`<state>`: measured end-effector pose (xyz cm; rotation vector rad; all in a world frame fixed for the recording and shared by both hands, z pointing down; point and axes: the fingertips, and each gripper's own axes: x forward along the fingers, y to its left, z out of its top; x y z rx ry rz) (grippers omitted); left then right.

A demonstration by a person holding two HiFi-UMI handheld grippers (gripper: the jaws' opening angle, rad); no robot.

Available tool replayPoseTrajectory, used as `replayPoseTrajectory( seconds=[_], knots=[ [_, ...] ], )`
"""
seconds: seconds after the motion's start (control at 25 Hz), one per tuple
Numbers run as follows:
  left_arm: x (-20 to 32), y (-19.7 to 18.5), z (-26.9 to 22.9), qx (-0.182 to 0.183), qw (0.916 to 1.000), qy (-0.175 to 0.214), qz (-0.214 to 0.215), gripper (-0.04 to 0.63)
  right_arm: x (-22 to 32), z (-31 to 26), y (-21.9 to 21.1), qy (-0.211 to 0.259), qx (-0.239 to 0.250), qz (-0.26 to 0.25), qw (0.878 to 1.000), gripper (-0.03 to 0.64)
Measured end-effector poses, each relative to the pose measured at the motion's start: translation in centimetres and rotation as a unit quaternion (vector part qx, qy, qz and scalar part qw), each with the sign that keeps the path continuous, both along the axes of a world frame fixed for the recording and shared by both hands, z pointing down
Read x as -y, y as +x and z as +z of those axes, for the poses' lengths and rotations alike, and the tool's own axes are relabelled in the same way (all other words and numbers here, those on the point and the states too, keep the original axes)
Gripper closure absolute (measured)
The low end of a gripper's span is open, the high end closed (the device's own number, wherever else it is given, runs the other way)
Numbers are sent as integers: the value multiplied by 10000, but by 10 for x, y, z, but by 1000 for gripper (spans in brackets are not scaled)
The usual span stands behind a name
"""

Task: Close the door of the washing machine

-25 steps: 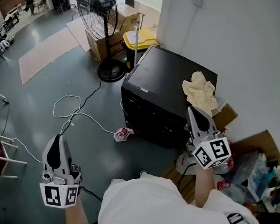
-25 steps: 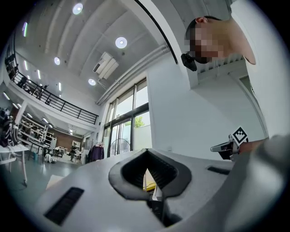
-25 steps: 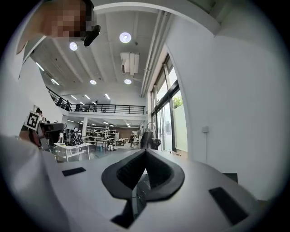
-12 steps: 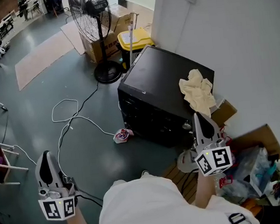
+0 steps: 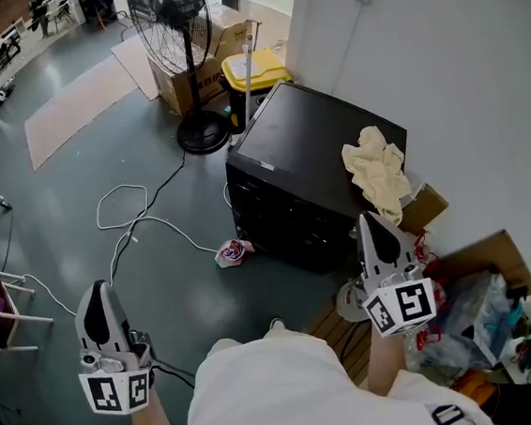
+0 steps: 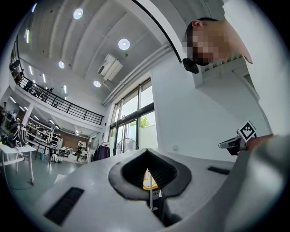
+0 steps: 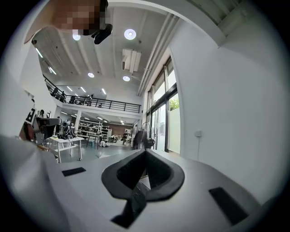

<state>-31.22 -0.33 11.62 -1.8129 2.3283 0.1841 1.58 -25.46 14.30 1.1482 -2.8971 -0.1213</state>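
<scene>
The washing machine (image 5: 321,154) is a black box on the floor against the white wall, with a crumpled beige cloth (image 5: 378,174) on its top. Its dark front (image 5: 280,219) faces left; I cannot make out a door standing open. My right gripper (image 5: 369,224) is shut and empty, level, its tip just off the machine's near right corner. My left gripper (image 5: 93,296) hangs over bare floor far to the left, shut and empty. In the two gripper views the left gripper (image 6: 147,153) and the right gripper (image 7: 145,153) each show closed jaws with nothing held.
A standing fan (image 5: 173,23), a cardboard box (image 5: 186,81) and a yellow bin (image 5: 255,66) stand behind the machine. A white cable (image 5: 139,220) loops over the floor beside a small crumpled rag (image 5: 234,252). Boxes and bags (image 5: 478,302) crowd the right, by the wall.
My left gripper has drawn back toward my body at the lower left. The right gripper has stayed near the machine's near corner.
</scene>
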Motion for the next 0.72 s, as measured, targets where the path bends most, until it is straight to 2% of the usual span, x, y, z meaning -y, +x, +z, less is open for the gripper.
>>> replayPoseTrajectory(
  seconds=[0.72],
  knots=[
    [-1,-12,10,-77,9991,-199,357,591,-24,-1,-25,158,-249,86,9995,620]
  ],
)
